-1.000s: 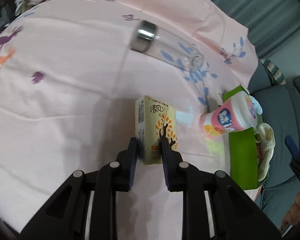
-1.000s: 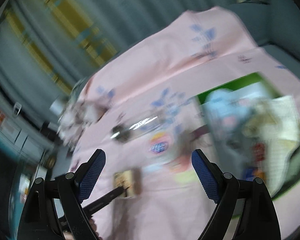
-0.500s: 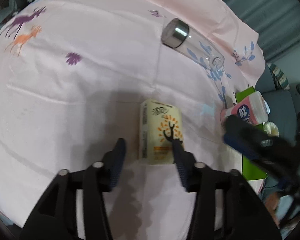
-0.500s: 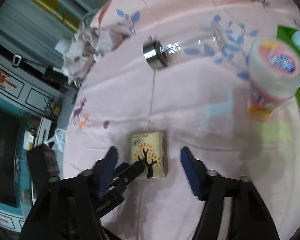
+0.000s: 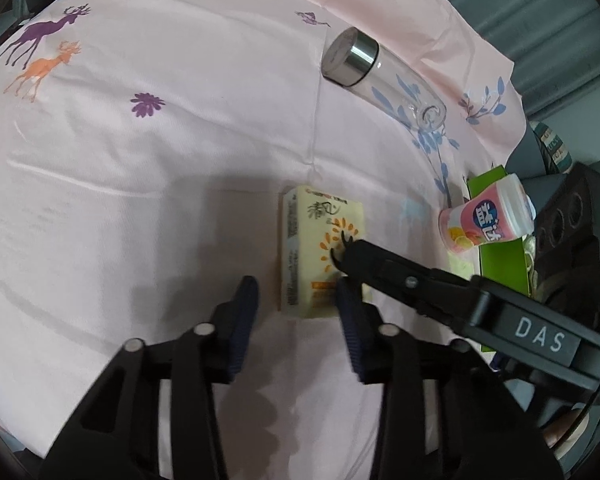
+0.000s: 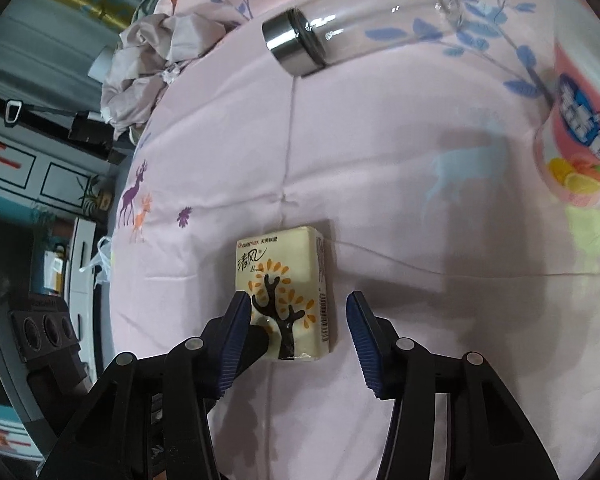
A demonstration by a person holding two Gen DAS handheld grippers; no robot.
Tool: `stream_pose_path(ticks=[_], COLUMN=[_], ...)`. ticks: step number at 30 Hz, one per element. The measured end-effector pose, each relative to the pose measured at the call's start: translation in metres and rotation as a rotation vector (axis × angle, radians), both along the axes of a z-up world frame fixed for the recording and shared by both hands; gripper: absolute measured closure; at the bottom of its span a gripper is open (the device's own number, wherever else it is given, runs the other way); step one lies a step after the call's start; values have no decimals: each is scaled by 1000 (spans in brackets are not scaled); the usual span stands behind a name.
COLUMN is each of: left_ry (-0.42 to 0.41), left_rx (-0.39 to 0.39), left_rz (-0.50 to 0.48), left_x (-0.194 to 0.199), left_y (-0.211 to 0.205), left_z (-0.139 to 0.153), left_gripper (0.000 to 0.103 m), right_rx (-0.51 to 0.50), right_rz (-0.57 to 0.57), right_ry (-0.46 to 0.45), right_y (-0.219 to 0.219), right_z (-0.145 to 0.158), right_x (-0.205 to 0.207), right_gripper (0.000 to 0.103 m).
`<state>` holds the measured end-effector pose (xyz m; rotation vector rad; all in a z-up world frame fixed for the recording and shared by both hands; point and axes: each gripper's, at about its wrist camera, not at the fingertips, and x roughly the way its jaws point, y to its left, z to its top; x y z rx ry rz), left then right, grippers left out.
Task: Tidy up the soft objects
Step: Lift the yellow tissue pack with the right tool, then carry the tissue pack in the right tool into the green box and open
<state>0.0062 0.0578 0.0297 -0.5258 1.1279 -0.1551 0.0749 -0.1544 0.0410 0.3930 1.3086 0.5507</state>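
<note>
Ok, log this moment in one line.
left gripper: open, closing, pack partly between | right gripper: open, closing, pack between | pack: lying on bedspread

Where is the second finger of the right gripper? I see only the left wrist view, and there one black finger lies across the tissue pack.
Observer: In the right wrist view, the right gripper straddles the tissue pack. Its jaws have just been closing.
Operator: Is the pack gripped already?
Observer: No. The right-hand pad stands clear of the pack's side.
Operator: How do you know this?
Observer: The pink sheet shows in the gap between them.
</note>
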Motion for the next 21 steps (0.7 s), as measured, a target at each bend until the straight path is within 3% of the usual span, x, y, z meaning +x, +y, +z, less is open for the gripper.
stream_pose_path(ticks=[3, 11, 18, 21], left_ry=[-4, -97, -291, -379], left_rx=[-9, 43, 108, 133], left_rz=[-27, -54, -65, -90], left_x=[1, -1, -16, -23], left_y=[-5, -14, -28, -39], left_z=[0, 16, 65, 91], left_gripper=[77, 80, 79, 79], right_rx=[11, 51, 88, 117], right_rz=[13, 19, 2, -15], right_ry=[22, -25, -207, -333], right_y=[4, 8, -1, -16], right_z=[-7, 3, 58, 99], right_x=[1, -3, -17, -30], right_gripper=[51, 53, 53, 53])
